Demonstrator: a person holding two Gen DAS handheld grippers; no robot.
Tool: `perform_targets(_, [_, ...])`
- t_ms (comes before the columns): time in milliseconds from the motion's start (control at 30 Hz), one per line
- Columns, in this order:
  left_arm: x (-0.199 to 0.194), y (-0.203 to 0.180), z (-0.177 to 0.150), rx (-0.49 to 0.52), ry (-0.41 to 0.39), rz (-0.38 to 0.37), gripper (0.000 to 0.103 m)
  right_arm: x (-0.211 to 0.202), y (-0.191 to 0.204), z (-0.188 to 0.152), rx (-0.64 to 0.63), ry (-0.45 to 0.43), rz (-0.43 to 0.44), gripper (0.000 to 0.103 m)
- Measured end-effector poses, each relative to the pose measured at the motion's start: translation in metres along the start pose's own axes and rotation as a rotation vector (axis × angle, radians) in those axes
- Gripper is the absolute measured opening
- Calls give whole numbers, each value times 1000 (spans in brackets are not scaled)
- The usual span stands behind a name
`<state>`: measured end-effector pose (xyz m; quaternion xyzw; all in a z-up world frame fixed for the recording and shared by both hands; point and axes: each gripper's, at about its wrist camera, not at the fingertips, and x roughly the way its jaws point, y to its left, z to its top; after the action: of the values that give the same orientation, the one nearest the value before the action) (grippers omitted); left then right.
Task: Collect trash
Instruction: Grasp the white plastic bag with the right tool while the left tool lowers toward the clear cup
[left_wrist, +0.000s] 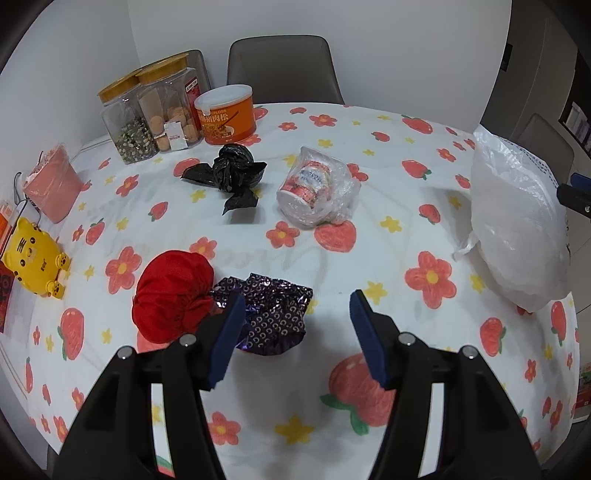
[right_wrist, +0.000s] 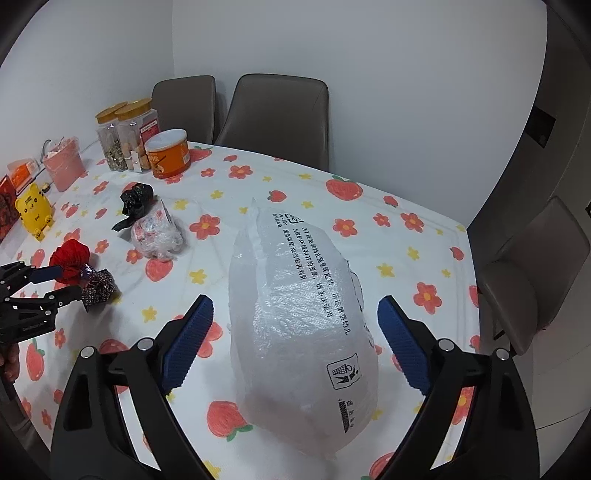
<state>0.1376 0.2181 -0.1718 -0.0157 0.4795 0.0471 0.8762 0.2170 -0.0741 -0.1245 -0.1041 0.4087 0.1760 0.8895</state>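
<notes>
My left gripper (left_wrist: 296, 299) stands open low over the flowered tablecloth (left_wrist: 295, 387). A crumpled purple patterned wrapper (left_wrist: 275, 317) lies between its fingers against the left pad, and a red crumpled ball (left_wrist: 171, 291) sits just outside that finger. Farther back lie a knotted black plastic bag (left_wrist: 231, 171) and a clear bag holding a cup (left_wrist: 314, 188). A large white plastic bag (right_wrist: 303, 332) lies between the open fingers of my right gripper (right_wrist: 295, 301); neither pad touches it. In the right wrist view the left gripper (right_wrist: 70, 281) is at the far left by the red ball (right_wrist: 70, 264).
Two clear jars with yellow lids (left_wrist: 147, 110) and an orange can (left_wrist: 225, 114) stand at the back left. A pink cup (left_wrist: 53, 184) and a yellow tiger toy (left_wrist: 33, 258) sit along the left edge. Grey chairs (left_wrist: 282, 70) stand behind the table.
</notes>
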Motion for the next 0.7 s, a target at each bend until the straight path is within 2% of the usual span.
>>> perform_targets(367, [23,6,26,-8,4,-23,61,45,-4,-5,15,101,4,87])
perform_targets(567, [36,5,36,1,8,-27,61,58,-3,-6,10,121,14,89])
perform_targets(633, [39,5,39,2,8,-25,61,62,0,-5,-4,124,16,79])
perform_targets(667, [40,5,40,3,8,-23,61,64,3,-4,-15,126,16,69])
perform_targets(700, [42,5,43,3,6,-19,63,65,5,-2,-26,123,15,62])
